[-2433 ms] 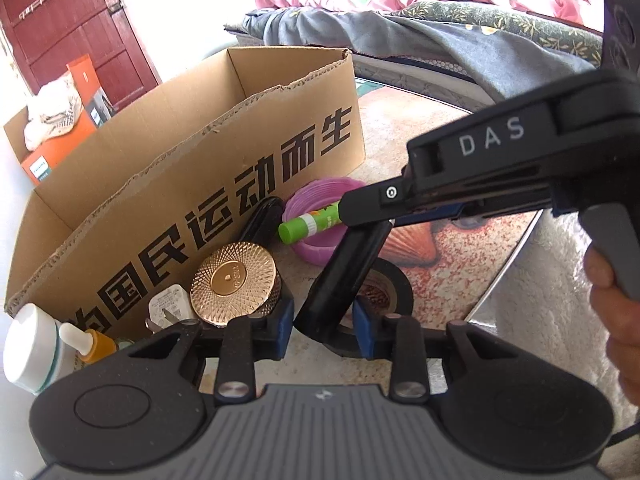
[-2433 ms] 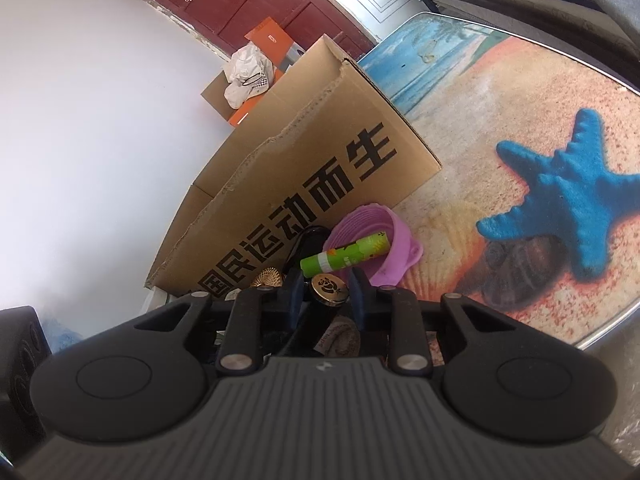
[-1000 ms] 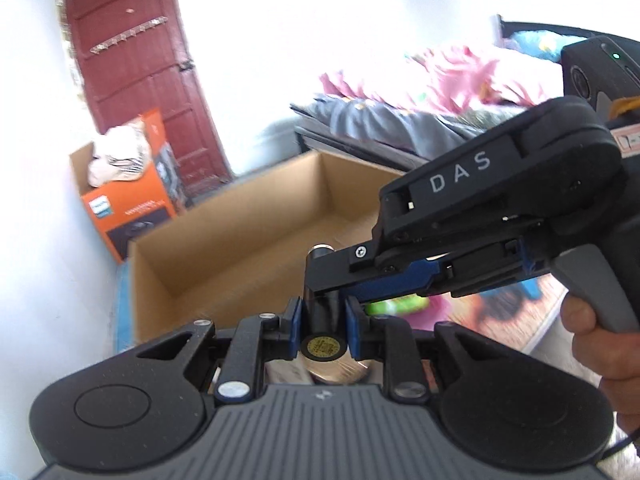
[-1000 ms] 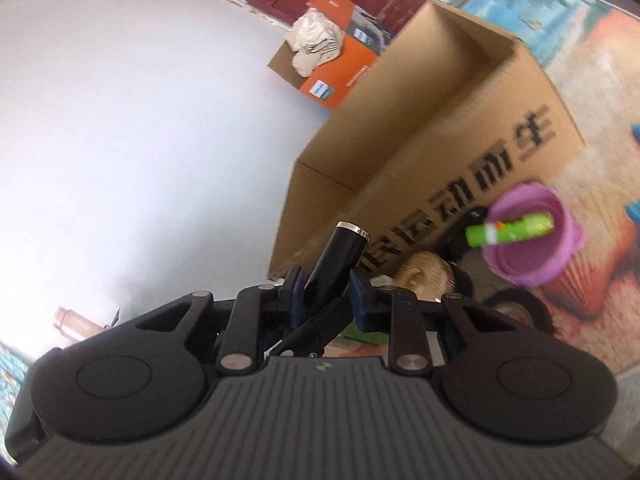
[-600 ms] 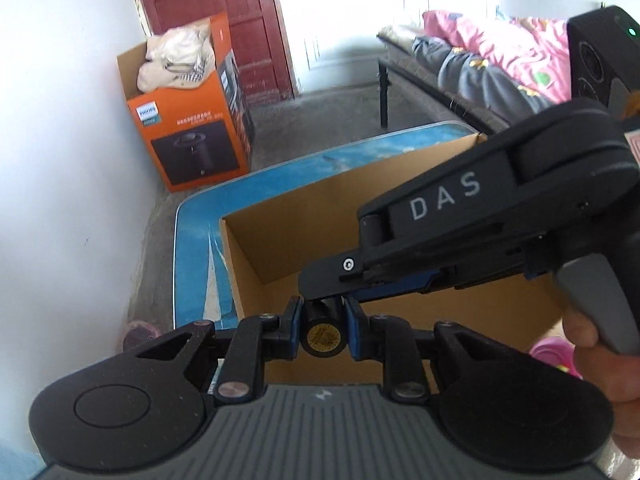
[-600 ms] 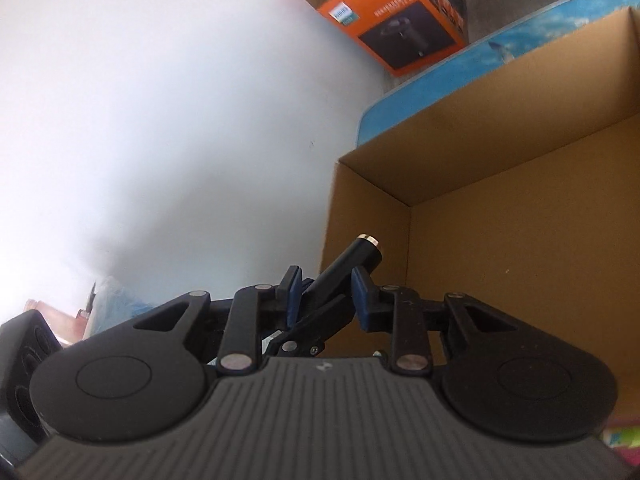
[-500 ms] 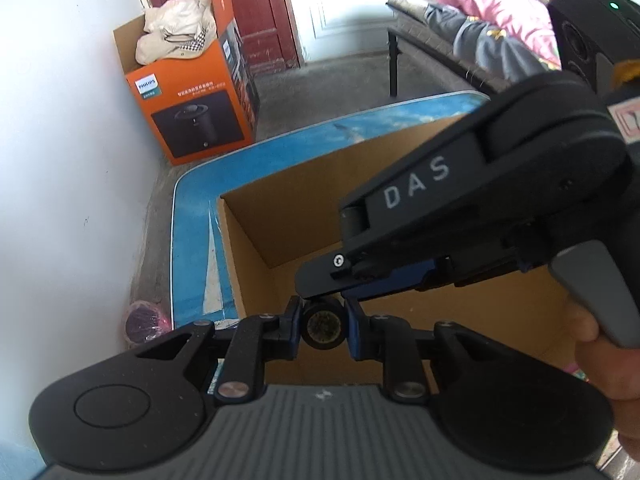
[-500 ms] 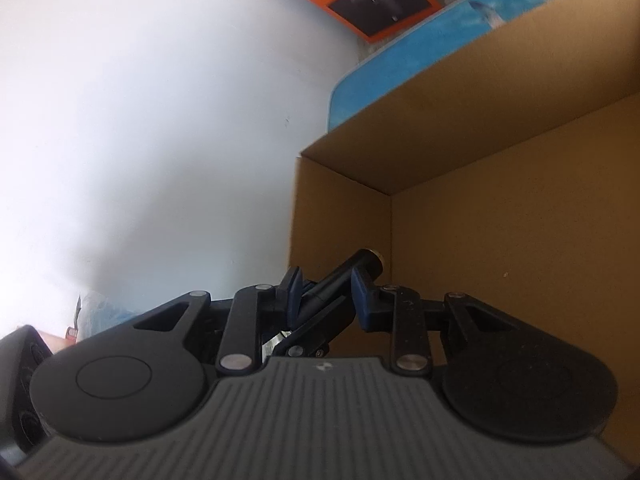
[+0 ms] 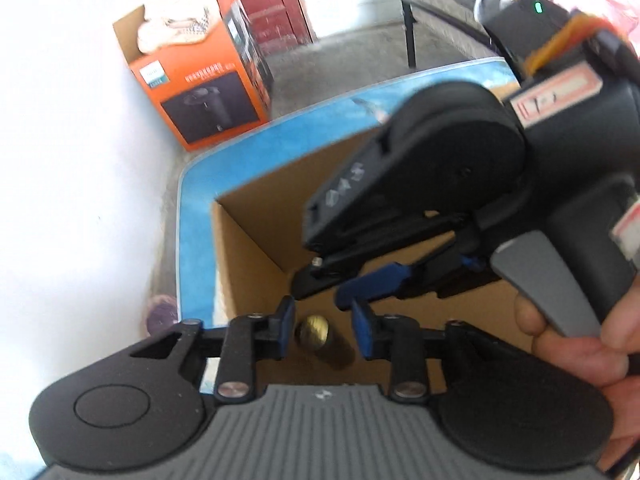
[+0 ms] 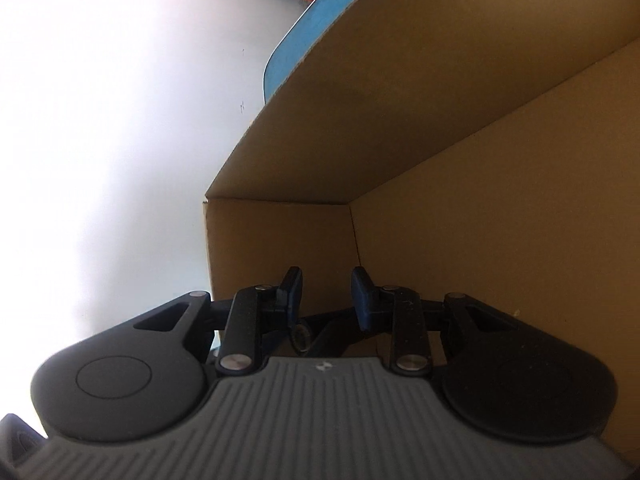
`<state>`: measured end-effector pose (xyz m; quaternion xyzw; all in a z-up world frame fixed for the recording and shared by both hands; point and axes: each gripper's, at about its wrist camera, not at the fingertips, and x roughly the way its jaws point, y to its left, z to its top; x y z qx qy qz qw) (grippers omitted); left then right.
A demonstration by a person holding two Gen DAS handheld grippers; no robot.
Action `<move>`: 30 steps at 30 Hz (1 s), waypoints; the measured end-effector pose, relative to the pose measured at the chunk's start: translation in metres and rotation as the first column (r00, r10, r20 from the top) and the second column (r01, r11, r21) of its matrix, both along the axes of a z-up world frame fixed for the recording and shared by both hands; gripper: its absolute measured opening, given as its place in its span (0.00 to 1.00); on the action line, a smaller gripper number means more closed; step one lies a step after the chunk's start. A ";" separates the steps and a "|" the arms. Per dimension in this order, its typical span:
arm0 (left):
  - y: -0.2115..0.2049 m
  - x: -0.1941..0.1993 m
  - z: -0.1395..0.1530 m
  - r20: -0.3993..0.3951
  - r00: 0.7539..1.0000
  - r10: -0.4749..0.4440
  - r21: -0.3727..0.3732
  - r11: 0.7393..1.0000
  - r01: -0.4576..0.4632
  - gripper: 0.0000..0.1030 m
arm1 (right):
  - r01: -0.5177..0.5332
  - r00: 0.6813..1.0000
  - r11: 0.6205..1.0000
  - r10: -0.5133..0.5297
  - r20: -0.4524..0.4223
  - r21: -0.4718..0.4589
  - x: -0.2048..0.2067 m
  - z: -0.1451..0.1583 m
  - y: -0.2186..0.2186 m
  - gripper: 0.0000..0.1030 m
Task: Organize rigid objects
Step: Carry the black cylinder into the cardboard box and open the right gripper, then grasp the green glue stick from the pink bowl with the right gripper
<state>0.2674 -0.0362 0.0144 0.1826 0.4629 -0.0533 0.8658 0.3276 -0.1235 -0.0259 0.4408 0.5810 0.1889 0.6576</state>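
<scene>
Left gripper (image 9: 323, 330) over the near left corner of the cardboard box (image 9: 248, 248), fingers spread, nothing pinched. Black tube with a gold cap (image 9: 316, 334) loose between the spread fingers, touching neither, inside the box close to that corner; blurred. Right gripper (image 9: 340, 284) just above, also over the box, fingers apart and empty; same spread seen in its own view (image 10: 326, 290), facing the box's inner corner (image 10: 352, 208). Orange carton (image 9: 204, 92) on the floor beyond the blue table edge (image 9: 192, 216).
</scene>
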 end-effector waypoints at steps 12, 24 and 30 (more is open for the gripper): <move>0.026 -0.088 0.078 0.148 0.988 -0.029 -0.180 0.982 0.056 0.57 | 0.042 0.962 0.991 -0.074 0.263 0.124 -0.105 0.099 -0.077 0.32; -0.041 -0.184 0.040 0.209 0.942 -0.261 -0.236 0.922 0.307 0.64 | 0.215 0.899 0.977 -0.199 0.391 0.003 -0.264 0.091 -0.176 0.44; -0.090 -0.197 -0.009 0.158 0.926 -0.342 -0.202 0.907 0.369 0.51 | 0.179 0.884 0.955 -0.051 0.465 -0.237 -0.271 0.042 -0.158 0.39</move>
